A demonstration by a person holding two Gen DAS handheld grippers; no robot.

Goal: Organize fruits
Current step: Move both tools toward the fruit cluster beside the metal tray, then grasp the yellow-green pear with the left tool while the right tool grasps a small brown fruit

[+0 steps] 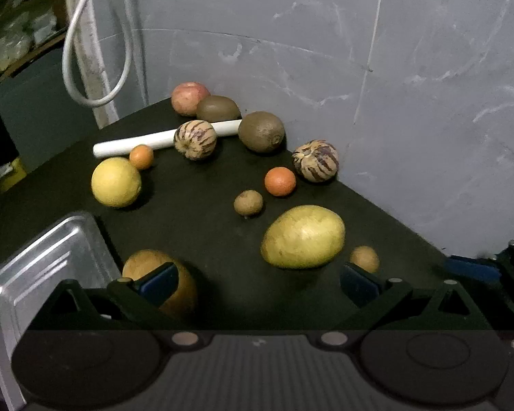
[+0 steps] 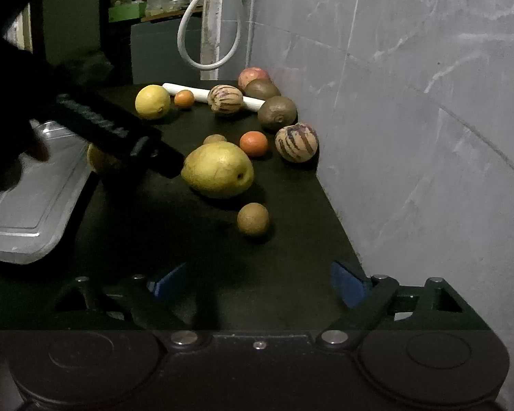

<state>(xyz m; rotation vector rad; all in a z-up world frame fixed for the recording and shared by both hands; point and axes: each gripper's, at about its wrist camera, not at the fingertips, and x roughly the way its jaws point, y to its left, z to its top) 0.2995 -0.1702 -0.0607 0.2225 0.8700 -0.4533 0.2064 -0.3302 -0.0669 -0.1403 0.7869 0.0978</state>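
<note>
Fruit scattered on a dark table (image 1: 195,239) against a scuffed grey wall (image 1: 411,102).
A metal tray (image 1: 44,267) sits at the table's edge; both the left gripper (image 1: 257,282) and right gripper (image 2: 257,282) are spread, pinching nothing.

text: none legible | labels: none | embossed marks on left claw (image 2: 96,120) body: unreadable

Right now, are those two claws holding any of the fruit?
No. The left gripper and right gripper are both open, with only the dark table between their fingers; no fruit is gripped.
</note>
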